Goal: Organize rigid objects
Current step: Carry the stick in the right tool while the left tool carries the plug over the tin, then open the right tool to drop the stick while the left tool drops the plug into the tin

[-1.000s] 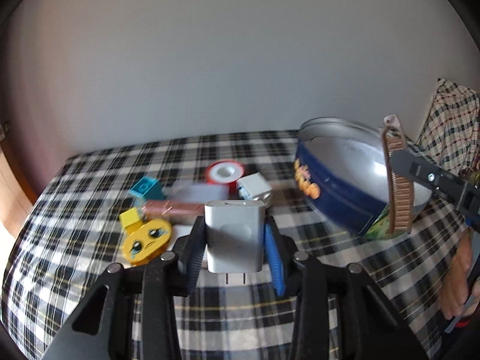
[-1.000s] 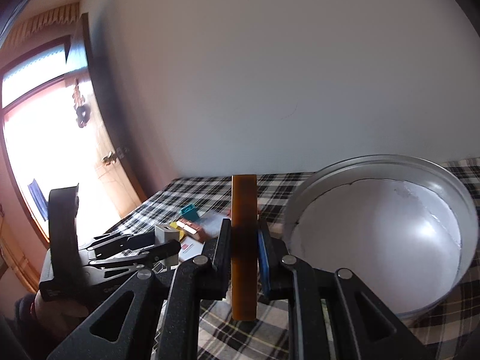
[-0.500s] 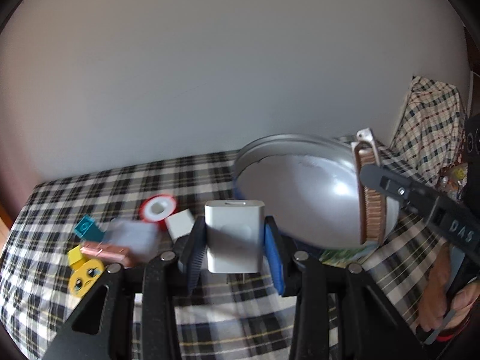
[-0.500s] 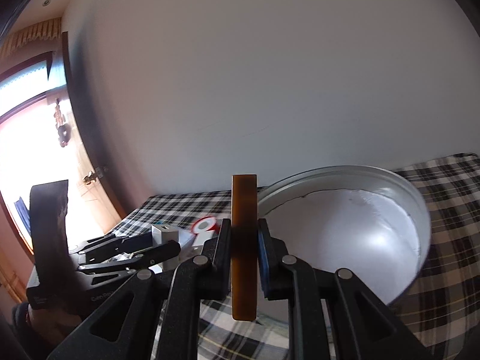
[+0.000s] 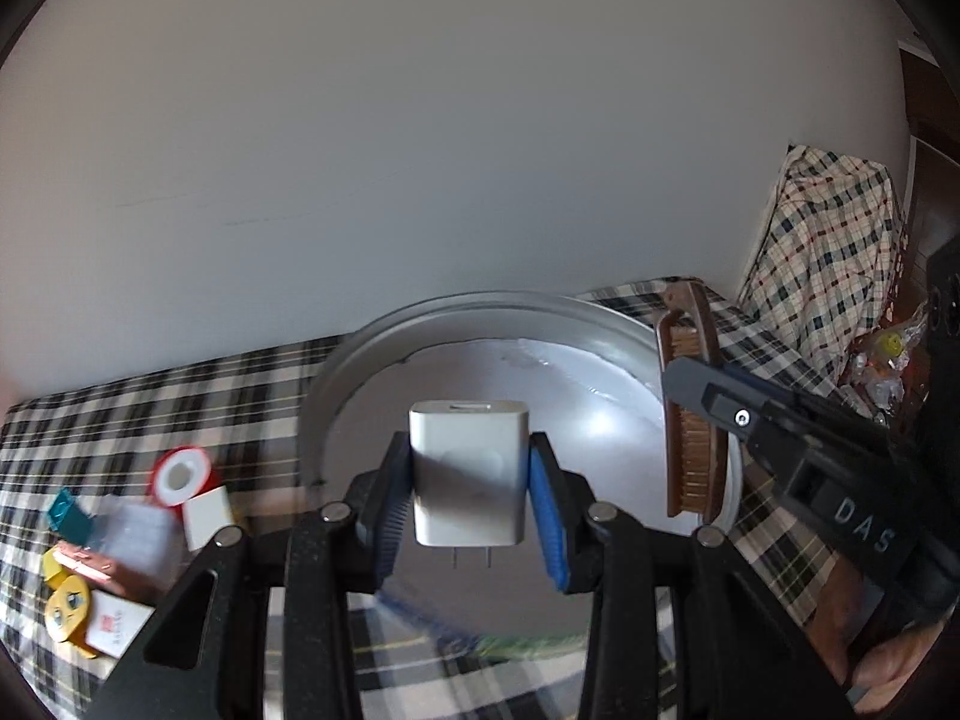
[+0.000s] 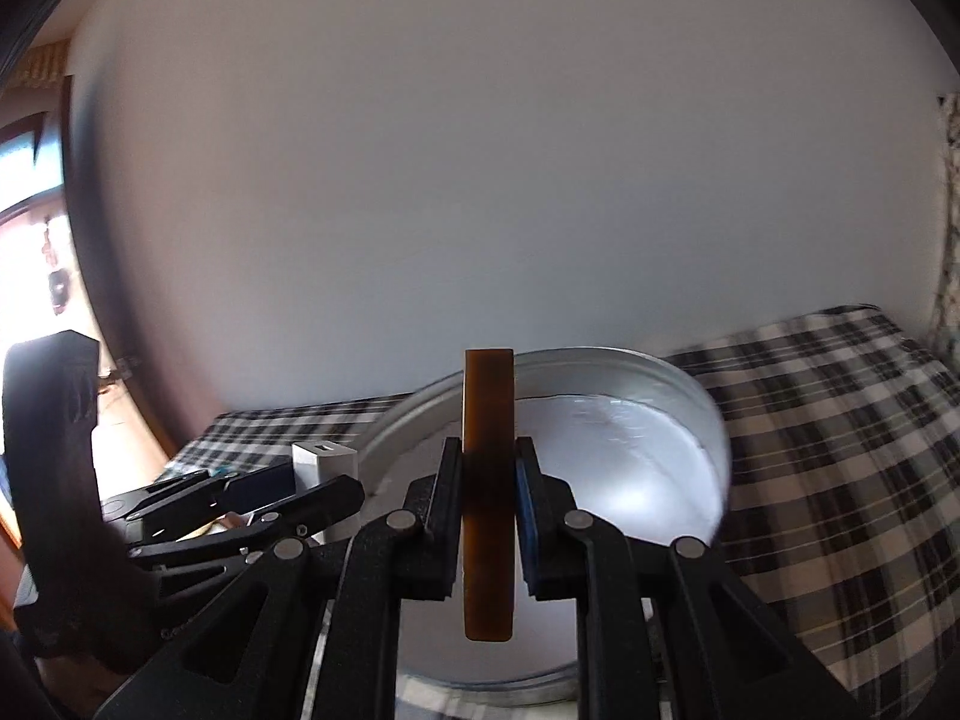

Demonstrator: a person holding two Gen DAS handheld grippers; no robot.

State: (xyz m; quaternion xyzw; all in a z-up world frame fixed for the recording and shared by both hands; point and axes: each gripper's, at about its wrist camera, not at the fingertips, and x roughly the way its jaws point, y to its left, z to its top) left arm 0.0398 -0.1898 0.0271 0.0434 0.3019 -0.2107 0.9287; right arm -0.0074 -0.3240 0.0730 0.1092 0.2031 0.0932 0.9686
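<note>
Your left gripper [image 5: 469, 489] clamps the white charger [image 5: 468, 474] upright, prongs pointing down, above the round tin [image 5: 336, 384]. Your right gripper [image 6: 489, 516] pinches the brown brush [image 6: 489, 480] on edge, long axis vertical, over the tin's near rim.

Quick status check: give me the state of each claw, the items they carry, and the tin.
Left claw: shut on white charger.
White charger: held upright, prongs down.
Right claw: shut on wooden brush.
Wooden brush: held on edge.
Round tin: open, nothing visible inside.

White charger [image 5: 468, 474], brown brush [image 6: 489, 480], silver tin [image 5: 336, 384], black-and-white plaid cloth [image 6: 840, 450].
</note>
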